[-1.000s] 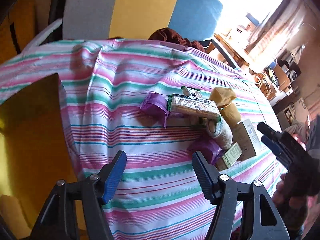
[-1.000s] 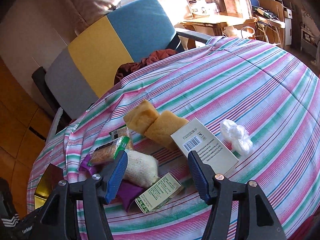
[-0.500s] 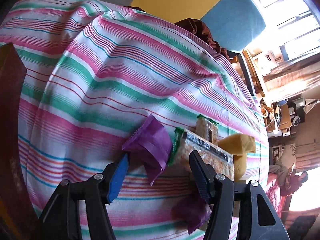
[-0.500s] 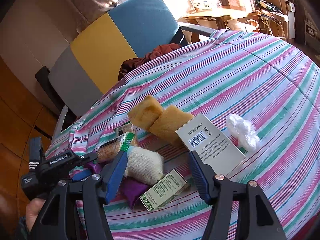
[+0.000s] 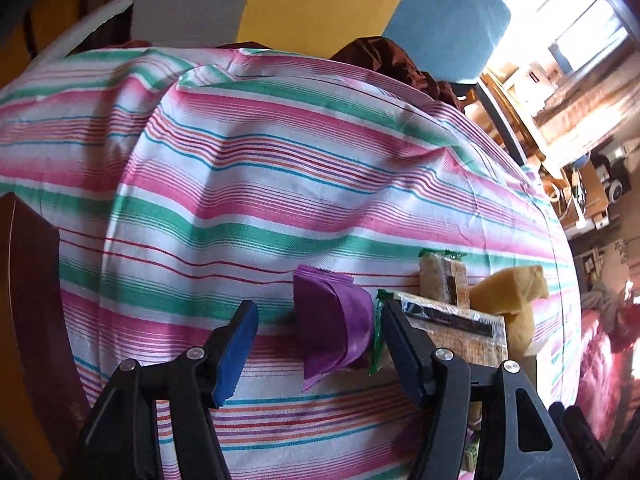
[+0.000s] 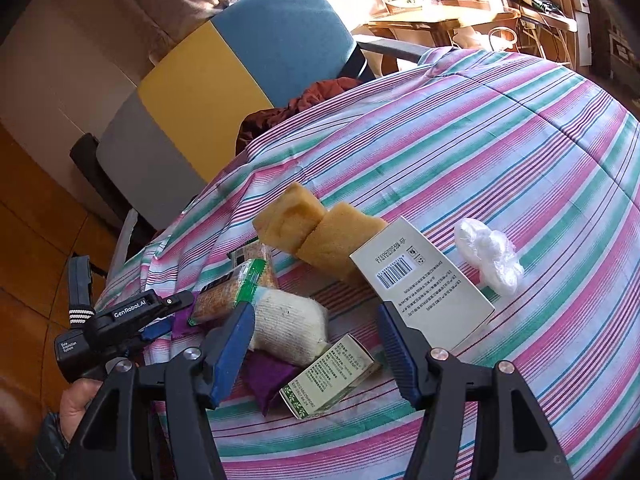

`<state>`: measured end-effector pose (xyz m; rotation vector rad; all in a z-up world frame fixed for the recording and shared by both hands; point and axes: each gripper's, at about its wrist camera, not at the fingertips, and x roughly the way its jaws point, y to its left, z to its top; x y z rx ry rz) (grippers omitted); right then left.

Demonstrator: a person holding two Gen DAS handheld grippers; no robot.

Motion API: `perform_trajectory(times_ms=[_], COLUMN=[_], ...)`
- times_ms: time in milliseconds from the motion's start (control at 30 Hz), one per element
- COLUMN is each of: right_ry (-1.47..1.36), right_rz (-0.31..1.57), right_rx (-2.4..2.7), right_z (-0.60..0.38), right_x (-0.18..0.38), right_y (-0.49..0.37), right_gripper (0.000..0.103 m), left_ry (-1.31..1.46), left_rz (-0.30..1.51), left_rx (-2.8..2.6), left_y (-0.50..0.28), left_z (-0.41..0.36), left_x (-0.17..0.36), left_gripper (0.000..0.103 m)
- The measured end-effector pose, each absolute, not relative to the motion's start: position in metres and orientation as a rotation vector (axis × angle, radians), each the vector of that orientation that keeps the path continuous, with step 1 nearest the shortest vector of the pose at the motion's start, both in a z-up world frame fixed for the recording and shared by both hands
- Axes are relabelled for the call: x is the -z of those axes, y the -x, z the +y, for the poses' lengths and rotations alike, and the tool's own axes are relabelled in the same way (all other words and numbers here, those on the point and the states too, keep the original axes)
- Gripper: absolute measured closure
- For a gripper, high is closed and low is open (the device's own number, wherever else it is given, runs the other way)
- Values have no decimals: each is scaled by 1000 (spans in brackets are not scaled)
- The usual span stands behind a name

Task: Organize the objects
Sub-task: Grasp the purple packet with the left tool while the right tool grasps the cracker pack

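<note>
Left wrist view: purple packet now sits between opening jaws.

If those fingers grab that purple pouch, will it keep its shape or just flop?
Probably flop: the purple pouch looks like thin folded film, creased and bent over itself. Likely light too, since it stands half-curled on the cloth. Its glossy surface may slip between the fingers.

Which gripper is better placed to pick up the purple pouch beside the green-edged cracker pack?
Left. The left gripper already frames the purple pouch with opening jaws; the right gripper hovers over the small green box.
</note>
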<state>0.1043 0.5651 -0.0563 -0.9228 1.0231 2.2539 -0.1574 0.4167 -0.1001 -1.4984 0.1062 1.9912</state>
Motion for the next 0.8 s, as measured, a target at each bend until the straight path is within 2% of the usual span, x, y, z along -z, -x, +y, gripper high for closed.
perform_trajectory(times_ms=[100,167,367,600,800], right_ry=[925,926,932,957,1060], right_rz=[1015,1014,1012,947,782], right_rx=[-2251,-2244,-2229,-2286,-2410], right_z=[564,565,568,558,528], right_x=[57,57,59,56,51], right_y=[-104,-105,-104,-97,-74], right_gripper=[39,39,39,39,39], left_ry=[1424,1458,1377,1288,1214], left_rz=[294,315,380,370,342], left_rx=[-2039,-2016,-2022,-2027,-1988], left_y=[149,151,137,111,75], left_z=[436,442,427,397,363], left_x=[102,112,110,97,73], left_gripper=[39,53,65,68,68])
